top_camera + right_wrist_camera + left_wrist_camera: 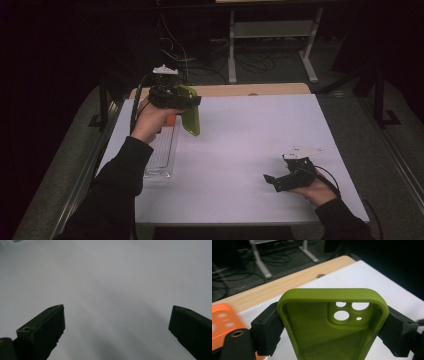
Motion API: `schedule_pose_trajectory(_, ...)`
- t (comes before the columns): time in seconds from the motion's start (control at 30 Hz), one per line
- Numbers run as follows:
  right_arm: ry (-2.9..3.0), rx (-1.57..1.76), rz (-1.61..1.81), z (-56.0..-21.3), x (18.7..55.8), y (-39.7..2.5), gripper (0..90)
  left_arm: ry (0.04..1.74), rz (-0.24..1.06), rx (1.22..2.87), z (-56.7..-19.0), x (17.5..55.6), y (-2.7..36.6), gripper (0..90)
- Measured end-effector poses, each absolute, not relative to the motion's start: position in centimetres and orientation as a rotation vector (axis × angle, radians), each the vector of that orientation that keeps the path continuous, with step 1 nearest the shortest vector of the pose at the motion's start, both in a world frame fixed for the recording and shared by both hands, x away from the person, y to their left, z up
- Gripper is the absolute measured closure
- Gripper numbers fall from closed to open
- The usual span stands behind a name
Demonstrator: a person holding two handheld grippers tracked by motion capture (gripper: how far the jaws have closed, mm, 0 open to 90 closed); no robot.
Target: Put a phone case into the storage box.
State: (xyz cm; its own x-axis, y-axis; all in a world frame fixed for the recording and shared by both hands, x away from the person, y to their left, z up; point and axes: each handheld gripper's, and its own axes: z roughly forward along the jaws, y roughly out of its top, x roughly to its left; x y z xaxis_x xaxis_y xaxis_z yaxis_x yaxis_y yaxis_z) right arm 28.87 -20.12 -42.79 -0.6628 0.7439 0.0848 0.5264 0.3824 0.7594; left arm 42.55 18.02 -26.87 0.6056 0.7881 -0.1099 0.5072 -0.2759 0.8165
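White sheeting covers the desk (240, 150), with a strip of bare wood showing along its far edge. The surface under and ahead of the right hand carries nothing.

Clear plastic tray (162, 152): lies flat near the left edge of the desk, long side running away from the person. An orange phone case (171, 120) sits at its far end, partly hidden behind the left hand in the high view; in the left gripper view it appears blurred at the lower left.

Left claw (186, 102): held up above the desk, over the far end of the tray, by the person's left hand. Its jaws are clamped on the two long sides of an olive-green phone case (332, 325). In the high view the case hangs downward from the claw, clear of the desk. In the left gripper view the open inside of the case faces the camera, camera cut-outs at the far end.

Right claw (272, 181): low over the near right part of the desk, pointing left, well apart from the tray and both cases. Its jaws stand wide apart with nothing between them; whether it touches the desk cannot be told.
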Motion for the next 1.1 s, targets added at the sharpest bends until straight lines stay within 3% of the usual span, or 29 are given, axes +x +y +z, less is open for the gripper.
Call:
schedule_pose_trajectory(0.63, 2.344, 1.131, 1.16, -42.6, 28.8, -20.5, 0.0, 1.387, 0.644, 1.876, -27.5, 46.3, 22.8, 15.0)
schedule_pose_trajectory(1.1, 2.344, 1.116, 1.162, -42.5, 28.8, -20.4, 0.0, 1.597, 0.714, 1.825, -32.1, 48.4, 23.8, 14.8)
